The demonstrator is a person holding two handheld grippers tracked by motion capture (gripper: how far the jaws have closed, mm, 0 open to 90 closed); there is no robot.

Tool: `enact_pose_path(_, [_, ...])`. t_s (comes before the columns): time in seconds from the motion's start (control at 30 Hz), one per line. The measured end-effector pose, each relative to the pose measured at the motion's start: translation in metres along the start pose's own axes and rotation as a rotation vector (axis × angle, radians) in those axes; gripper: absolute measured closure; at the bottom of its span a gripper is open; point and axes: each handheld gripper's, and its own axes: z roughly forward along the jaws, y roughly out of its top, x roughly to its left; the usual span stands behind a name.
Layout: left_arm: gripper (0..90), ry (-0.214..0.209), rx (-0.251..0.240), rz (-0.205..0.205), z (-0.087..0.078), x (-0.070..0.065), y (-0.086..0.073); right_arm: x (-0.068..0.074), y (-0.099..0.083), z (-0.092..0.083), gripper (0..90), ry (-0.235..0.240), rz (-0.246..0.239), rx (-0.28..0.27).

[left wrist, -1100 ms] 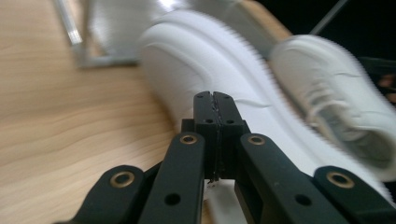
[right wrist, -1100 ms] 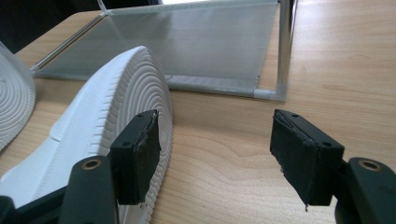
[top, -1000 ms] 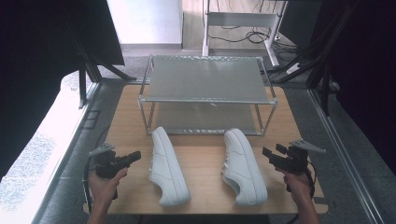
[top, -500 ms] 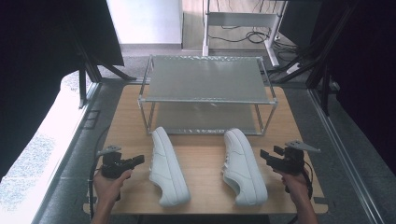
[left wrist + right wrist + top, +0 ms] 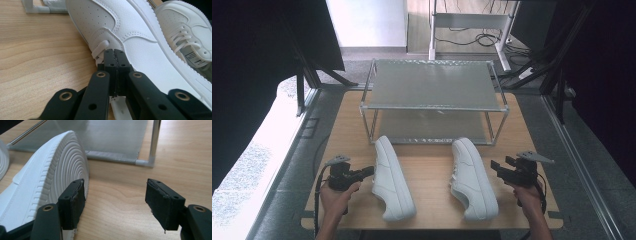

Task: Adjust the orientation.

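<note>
1. Left gripper (image 5: 368,171): since a second ago it has crept toward 3 o'clock across the counter (image 5: 432,165). Its tips are now at the side of the left shoe (image 5: 392,182), where before a gap showed.
2. Left jaws: pressed fully together, nothing visible between them. In the left gripper view the tips sit right at a lace (image 5: 100,48) near the shoe's front eyelets. I cannot tell whether they touch it.
3. Right gripper (image 5: 494,166): no shift across the three high views. It stands at 3 o'clock of the right shoe (image 5: 472,180).
4. Right jaws: wide apart and holding nothing. In the right gripper view one jaw stands just beside the ribbed sole, and the other is over bare wood.
5. Shoes: both unmoved, lying on their sides at 7 and 5 o'clock on the counter, toes toward the rack (image 5: 432,85) at 12 o'clock. The right shoe's sole faces its gripper.
6. Reading: the approach on the left looks finished and no grasp is made on either side. With shut jaws the left gripper can only nudge or steady its shoe, and it would need to open before a pick. The right one looks ready to close on the sole edge.
</note>
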Motion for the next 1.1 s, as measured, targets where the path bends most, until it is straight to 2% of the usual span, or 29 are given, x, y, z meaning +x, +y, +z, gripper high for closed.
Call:
enact_pose_path(0.17, [90.0,-0.023,-0.014,0.002,0.001,-0.004,0.002,-0.002,0.000,-0.002,33.1,-0.011,0.012,-0.013])
enact_pose_path(0.3, [90.0,-0.009,-0.009,0.019,0.002,-0.006,0.003,-0.002,0.000,-0.001,33.1,-0.012,0.012,-0.005])
enact_pose_path(0.93, [90.0,0.009,-0.019,0.035,0.010,-0.017,0.012,-0.001,-0.001,0.000,32.9,-0.015,0.016,0.000])
enact_pose_path(1.1, [90.0,0.019,-0.006,0.067,0.018,-0.022,0.022,-0.003,-0.002,-0.001,32.9,-0.016,0.025,-0.004])
